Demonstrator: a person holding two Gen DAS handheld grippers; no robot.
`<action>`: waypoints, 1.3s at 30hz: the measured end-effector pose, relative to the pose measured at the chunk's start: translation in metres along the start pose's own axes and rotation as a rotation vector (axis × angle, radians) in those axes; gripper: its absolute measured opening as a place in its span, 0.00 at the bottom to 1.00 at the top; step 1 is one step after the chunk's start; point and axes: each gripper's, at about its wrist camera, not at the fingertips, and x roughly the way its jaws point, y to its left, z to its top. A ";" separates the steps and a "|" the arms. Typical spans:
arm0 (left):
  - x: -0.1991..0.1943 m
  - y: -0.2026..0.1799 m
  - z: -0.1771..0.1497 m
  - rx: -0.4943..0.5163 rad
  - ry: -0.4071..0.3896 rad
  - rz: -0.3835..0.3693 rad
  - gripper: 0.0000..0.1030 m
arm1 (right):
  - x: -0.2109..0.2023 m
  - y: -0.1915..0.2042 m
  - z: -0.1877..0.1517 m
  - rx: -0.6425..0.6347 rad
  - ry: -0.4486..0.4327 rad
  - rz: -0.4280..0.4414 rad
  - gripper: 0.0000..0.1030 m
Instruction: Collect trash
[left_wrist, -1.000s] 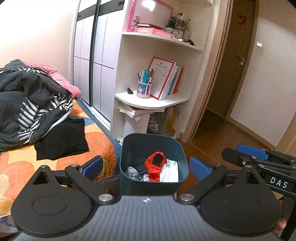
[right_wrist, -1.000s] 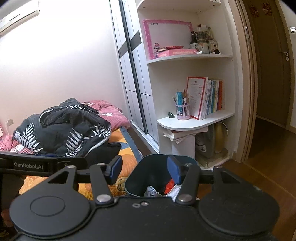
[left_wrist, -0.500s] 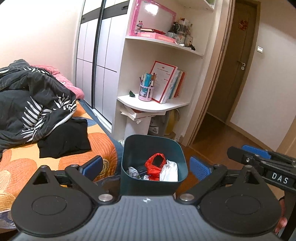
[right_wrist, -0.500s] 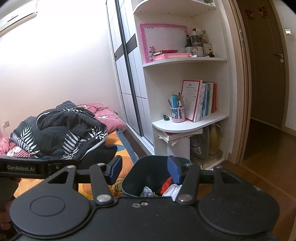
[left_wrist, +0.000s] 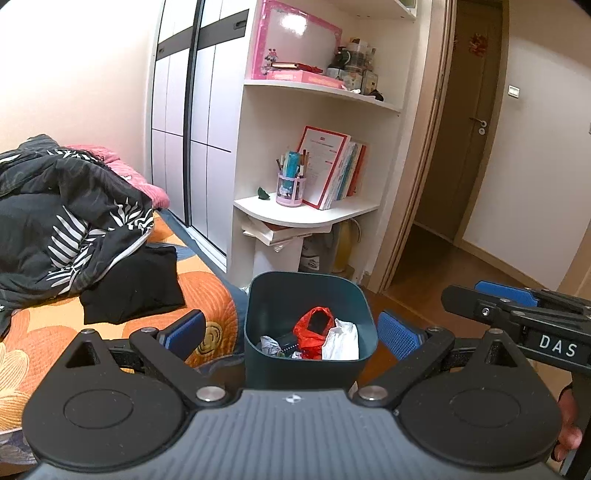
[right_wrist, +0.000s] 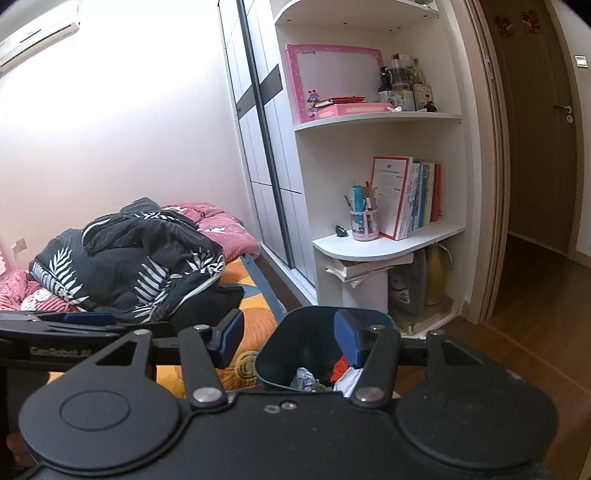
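A dark teal trash bin (left_wrist: 308, 291) stands on the wooden floor beside the bed. It holds a red plastic bag (left_wrist: 314, 328), white crumpled paper (left_wrist: 341, 341) and other scraps. My left gripper (left_wrist: 291, 332) is open and empty, its blue pads either side of the bin's near part. My right gripper (right_wrist: 288, 341) is open and empty, above the bin (right_wrist: 306, 332); it also shows at the right of the left wrist view (left_wrist: 517, 306).
A bed with an orange sheet (left_wrist: 207, 295), a black folded cloth (left_wrist: 133, 280) and a black leaf-print quilt (left_wrist: 62, 221) lies left. A white corner shelf (left_wrist: 306, 214) with books and a pen cup stands behind the bin. An open doorway (left_wrist: 454, 147) is right.
Both views have tilted up slightly and the bin sits lower in frame. Both grippers stay open.
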 end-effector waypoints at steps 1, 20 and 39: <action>0.000 0.000 0.000 -0.002 -0.001 0.002 0.97 | -0.001 0.001 0.000 -0.003 -0.002 0.005 0.53; -0.001 0.004 -0.002 -0.012 -0.001 -0.007 0.97 | -0.004 0.011 0.001 -0.041 0.001 0.034 0.53; -0.005 0.004 -0.003 -0.029 0.002 0.001 0.97 | -0.004 0.015 0.003 -0.043 -0.006 0.049 0.53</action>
